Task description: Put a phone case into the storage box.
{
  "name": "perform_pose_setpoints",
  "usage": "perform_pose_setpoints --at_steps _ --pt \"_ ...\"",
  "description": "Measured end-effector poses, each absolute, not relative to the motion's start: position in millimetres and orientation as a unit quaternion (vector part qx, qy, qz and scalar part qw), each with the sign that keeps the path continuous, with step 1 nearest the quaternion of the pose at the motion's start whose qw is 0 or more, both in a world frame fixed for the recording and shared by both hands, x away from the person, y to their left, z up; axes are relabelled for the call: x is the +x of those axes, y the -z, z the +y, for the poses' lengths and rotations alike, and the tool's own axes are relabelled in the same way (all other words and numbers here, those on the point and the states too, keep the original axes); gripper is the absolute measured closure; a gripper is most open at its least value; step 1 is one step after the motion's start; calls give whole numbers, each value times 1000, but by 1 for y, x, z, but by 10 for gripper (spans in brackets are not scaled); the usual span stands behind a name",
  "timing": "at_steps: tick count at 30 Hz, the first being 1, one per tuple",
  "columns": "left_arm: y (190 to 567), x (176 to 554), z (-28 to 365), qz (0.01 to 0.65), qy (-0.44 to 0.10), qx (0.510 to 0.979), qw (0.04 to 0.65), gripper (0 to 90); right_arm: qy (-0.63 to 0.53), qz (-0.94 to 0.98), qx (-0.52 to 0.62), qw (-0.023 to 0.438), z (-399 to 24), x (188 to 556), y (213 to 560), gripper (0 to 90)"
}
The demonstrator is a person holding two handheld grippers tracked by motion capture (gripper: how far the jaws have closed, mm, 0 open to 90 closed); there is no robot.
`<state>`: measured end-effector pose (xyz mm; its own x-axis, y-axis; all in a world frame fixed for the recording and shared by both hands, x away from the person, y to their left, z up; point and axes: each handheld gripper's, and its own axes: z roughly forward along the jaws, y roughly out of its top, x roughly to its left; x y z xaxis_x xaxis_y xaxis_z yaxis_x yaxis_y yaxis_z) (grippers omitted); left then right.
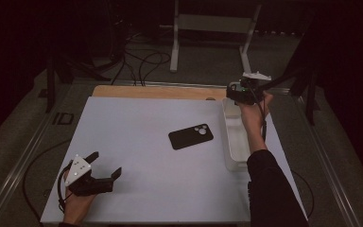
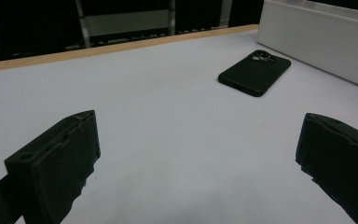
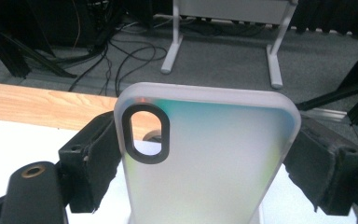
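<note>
Right hand-held gripper [image 3: 200, 158] clamped on translucent phone case [image 3: 205, 158] above white bin [image 1: 236, 137]; left hand-held gripper [image 1: 105, 166] apart, black phone case [image 2: 255, 71] at 1 o'clock

We had the phone case [image 1: 191, 136] lying flat on the board [image 1: 137, 142], a little right of its middle. Just to its right stood the bin [image 1: 234, 142], running along the board's right edge. Our right gripper [image 1: 242, 93] was above the bin's far end, with a second case [image 3: 205, 158] upright between its jaws. Our left gripper [image 1: 105, 166] sat at the near left corner, well apart from the phone case, jaws pointing toward it. Behind the board's far edge ran the wooden strip [image 1: 156, 91], and beyond it stood the stand [image 1: 212, 28] on the floor.
</note>
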<state>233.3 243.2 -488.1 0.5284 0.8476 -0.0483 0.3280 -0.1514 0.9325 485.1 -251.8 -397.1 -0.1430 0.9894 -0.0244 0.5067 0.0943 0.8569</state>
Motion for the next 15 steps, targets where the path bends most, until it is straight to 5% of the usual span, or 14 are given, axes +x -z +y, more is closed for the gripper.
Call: perform_pose_setpoints --at_steps 15 --pt "487 232 244 412 -258 712 507 0 -323 675 587 310 -247 498 421 165"
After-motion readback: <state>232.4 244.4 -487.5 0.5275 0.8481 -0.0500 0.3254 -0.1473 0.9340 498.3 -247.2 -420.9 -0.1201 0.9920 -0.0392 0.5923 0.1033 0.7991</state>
